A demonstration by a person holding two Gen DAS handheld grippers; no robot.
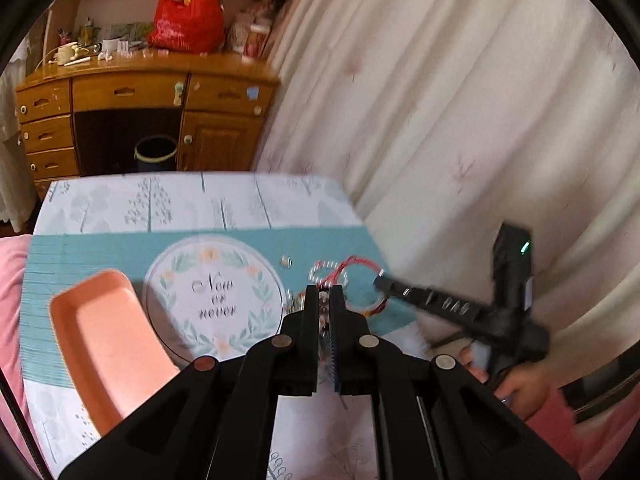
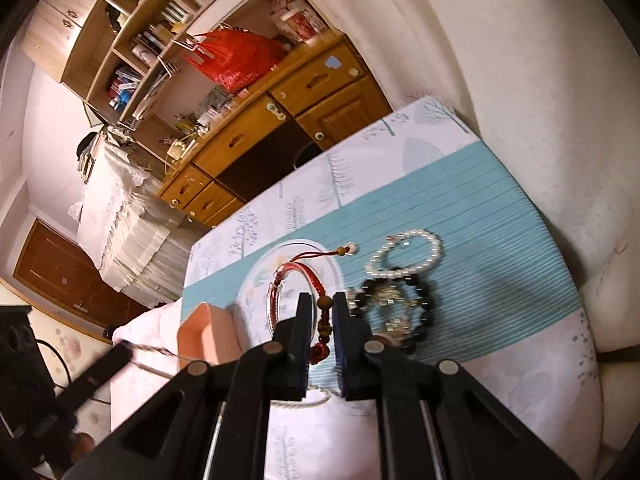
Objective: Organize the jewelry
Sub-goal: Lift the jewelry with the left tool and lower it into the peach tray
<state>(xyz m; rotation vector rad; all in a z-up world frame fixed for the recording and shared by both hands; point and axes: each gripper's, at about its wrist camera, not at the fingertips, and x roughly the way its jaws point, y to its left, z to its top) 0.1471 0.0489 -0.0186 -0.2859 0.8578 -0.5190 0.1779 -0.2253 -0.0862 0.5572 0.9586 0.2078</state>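
An orange tray point(image 1: 104, 344) lies on the printed table mat point(image 1: 80, 248) at the left; it also shows in the right wrist view point(image 2: 208, 332). My left gripper point(image 1: 324, 296) has its jaws nearly together over a pile of bracelets; what lies between them is blurred. My right gripper point(image 2: 323, 308) is shut on a red cord bracelet point(image 2: 308, 276) with brown beads, lifted above the mat. A white pearl bracelet point(image 2: 408, 256) and a black bead bracelet point(image 2: 400, 304) lie right of it. The right gripper point(image 1: 380, 280) also shows in the left wrist view, holding the red bracelet point(image 1: 352, 268).
A small silver piece point(image 1: 285, 261) lies on the mat. A curtain point(image 1: 460, 100) hangs along the mat's right side. A wooden desk point(image 1: 148, 120) with a red bag point(image 1: 188, 16) stands beyond. A pink cloth point(image 1: 8, 320) lies at the left edge.
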